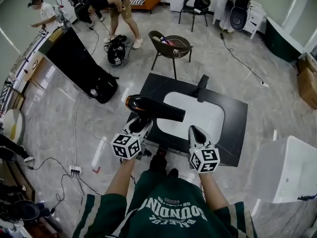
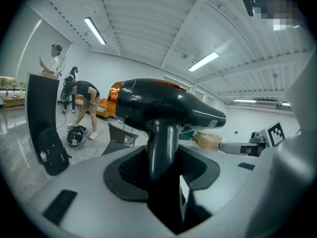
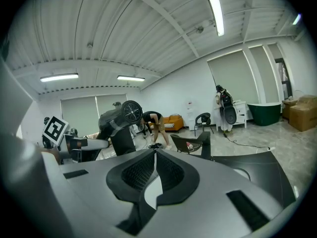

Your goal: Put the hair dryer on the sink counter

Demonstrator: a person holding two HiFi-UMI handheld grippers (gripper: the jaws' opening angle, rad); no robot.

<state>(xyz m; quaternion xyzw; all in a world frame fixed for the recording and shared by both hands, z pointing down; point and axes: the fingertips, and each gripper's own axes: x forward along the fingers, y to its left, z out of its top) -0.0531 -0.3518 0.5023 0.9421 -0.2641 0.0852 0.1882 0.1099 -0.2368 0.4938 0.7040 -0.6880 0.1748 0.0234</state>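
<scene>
A black hair dryer (image 1: 154, 108) with an orange ring at its back hangs over the left edge of the black sink counter (image 1: 234, 114), nozzle pointing right over the white basin (image 1: 208, 117). My left gripper (image 1: 140, 125) is shut on its handle. In the left gripper view the handle (image 2: 161, 150) stands upright between the jaws of the left gripper (image 2: 162, 170), under the body of the hair dryer (image 2: 166, 105). My right gripper (image 1: 196, 132) hovers at the basin's near edge, shut and holding nothing. In the right gripper view the right gripper (image 3: 155, 153) has its tips touching, and the hair dryer (image 3: 118, 119) shows at the left.
A black faucet (image 1: 202, 86) rises behind the basin. A dark chair (image 1: 171, 45) stands beyond the counter and a long black case (image 1: 81, 66) lies at the left. A white cabinet (image 1: 290, 167) is at the right. Cables and a power strip (image 1: 75, 170) lie on the floor; people work far back.
</scene>
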